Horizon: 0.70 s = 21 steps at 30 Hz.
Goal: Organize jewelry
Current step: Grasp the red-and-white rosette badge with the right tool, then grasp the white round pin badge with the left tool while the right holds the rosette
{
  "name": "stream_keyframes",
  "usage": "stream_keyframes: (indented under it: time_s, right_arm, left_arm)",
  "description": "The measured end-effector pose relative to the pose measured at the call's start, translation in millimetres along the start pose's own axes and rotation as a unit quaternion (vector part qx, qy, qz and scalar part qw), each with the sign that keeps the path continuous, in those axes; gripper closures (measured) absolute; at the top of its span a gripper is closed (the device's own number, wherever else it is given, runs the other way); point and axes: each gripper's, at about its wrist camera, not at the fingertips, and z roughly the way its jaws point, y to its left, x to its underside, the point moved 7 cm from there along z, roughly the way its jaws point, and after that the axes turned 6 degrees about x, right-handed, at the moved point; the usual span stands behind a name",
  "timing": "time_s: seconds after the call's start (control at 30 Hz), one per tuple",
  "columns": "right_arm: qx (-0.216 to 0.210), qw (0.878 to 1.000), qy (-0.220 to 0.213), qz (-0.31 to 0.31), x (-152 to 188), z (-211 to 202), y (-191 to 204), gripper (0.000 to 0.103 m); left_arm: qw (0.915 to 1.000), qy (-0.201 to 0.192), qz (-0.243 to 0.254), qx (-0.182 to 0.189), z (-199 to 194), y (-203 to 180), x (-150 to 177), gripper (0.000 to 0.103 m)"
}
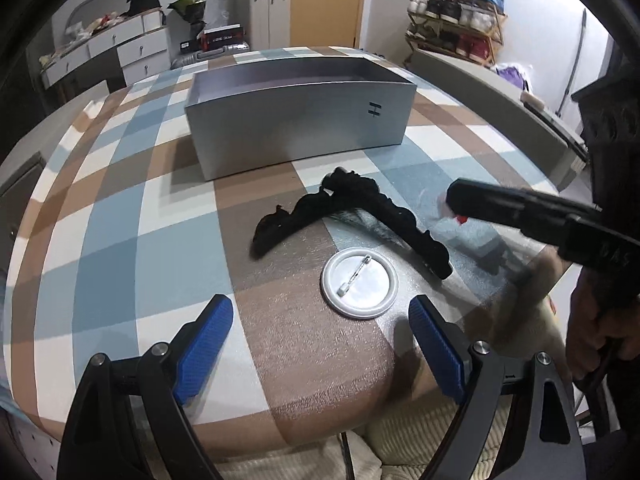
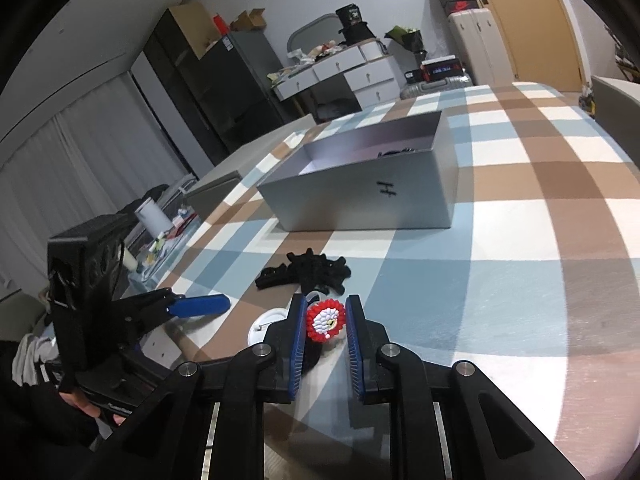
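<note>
A red and white beaded brooch sits between the blue pads of my right gripper, which is closed on it just above the checked tablecloth. My left gripper is open and empty, with a round white pin badge lying back side up just beyond its fingertips. A black lace hairband lies past the badge; it also shows in the right wrist view. An open silver box stands farther back on the table, with something dark inside it.
The checked tablecloth covers the table. The right gripper's body reaches in from the right of the left wrist view. A grey chair back stands beyond the table's right edge. Clutter sits on a side surface at the left.
</note>
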Motion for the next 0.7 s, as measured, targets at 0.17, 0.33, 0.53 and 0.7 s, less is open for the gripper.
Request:
stream_keyframes:
  time_s: [0.17, 0.33, 0.53, 0.7]
  right_arm:
    - [0.001, 1.0, -0.012, 0.001, -3.2, -6.6, -3.1, 0.084]
    - [-0.003, 1.0, -0.02, 0.005, -4.8, -11.7, -4.9, 0.084]
    - [-0.006, 1.0, -0.027, 0.011, -6.7, -15.6, -9.1, 0.084]
    - [-0.006, 0.999, -0.029, 0.012, -6.5, -16.5, -10.2, 0.084]
  left_arm:
    - [0.9999, 0.01, 0.012, 0.0, 4.1, -1.3, -4.1, 0.018]
    - [0.9994, 0.016, 0.03, -0.005, 6.6, -5.8, -9.0, 0.035]
    - [0.9985, 0.023, 0.05, 0.008, 6.2, -16.7, -10.5, 0.059]
    - [0.9984, 0.019, 0.051, 0.017, 5.7, -18.4, -11.0, 0.066]
